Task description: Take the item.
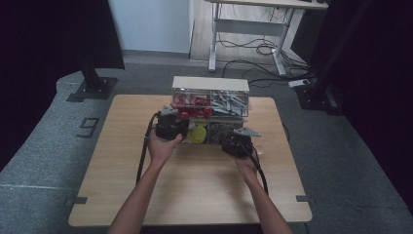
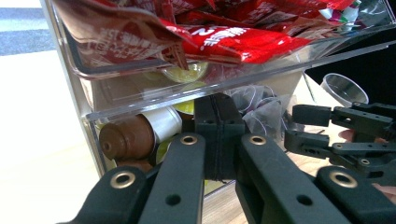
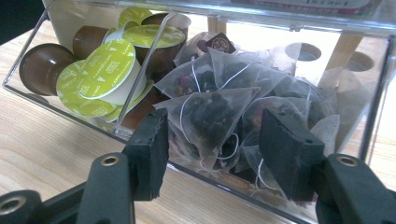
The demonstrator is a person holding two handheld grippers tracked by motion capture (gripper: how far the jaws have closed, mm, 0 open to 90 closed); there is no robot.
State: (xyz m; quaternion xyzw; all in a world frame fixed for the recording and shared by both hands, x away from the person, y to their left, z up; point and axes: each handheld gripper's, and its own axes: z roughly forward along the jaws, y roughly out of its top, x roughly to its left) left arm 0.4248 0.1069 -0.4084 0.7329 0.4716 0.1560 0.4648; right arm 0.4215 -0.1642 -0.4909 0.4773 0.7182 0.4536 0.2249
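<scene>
Care pays here: right gripper (image 3: 212,154), jaws spread, should advance squarely onto the pyramid-shaped mesh tea bag (image 3: 210,116) just ahead, while left gripper (image 2: 218,135), pinched closed, steadies the clear plastic drawer (image 2: 140,105).

Glossy clear plastic drawer (image 3: 196,179), sheer mesh tea bags (image 3: 210,112), seemingly matt wood-grain table (image 1: 195,190)

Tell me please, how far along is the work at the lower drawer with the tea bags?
Done: the lower drawer looks pulled out, with its top open. In hand: the left claw, jaws together, sits at the drawer's front, and the right claw stands open just before the tea bags. Left: no bag is gripped yet, so taking one out probably remains.
</scene>
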